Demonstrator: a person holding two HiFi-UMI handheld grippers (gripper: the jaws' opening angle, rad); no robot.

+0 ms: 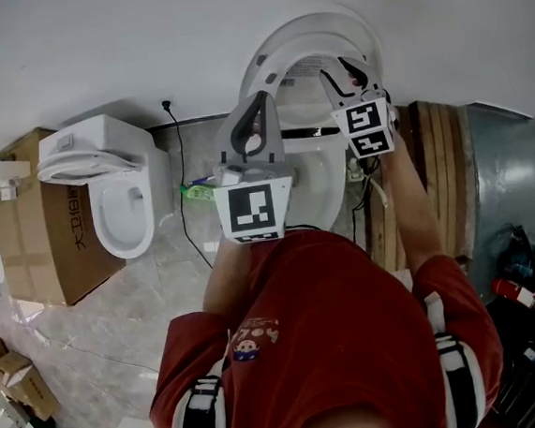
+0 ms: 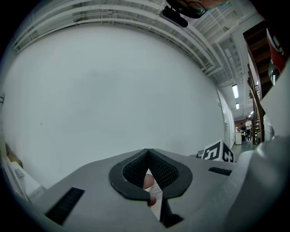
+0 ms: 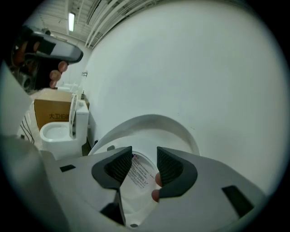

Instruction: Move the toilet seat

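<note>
The white toilet (image 1: 324, 170) stands against the wall, its seat and lid (image 1: 308, 49) raised upright against the wall. My right gripper (image 1: 341, 71) is up at the raised seat's right side. In the right gripper view its jaws (image 3: 144, 152) stand apart, open, with nothing pressed between them; the curved seat (image 3: 149, 124) and a printed sticker (image 3: 140, 172) show through the gap. My left gripper (image 1: 260, 104) hovers over the left of the bowl. In the left gripper view its tips (image 2: 148, 150) meet, holding nothing, and it faces the bare white wall.
A second white toilet (image 1: 120, 199) stands to the left beside a cardboard box (image 1: 38, 230). A black cable (image 1: 180, 160) runs down the wall between the two toilets. Wooden planks (image 1: 438, 173) lean at the right. Small boxes (image 1: 10, 374) lie at the lower left.
</note>
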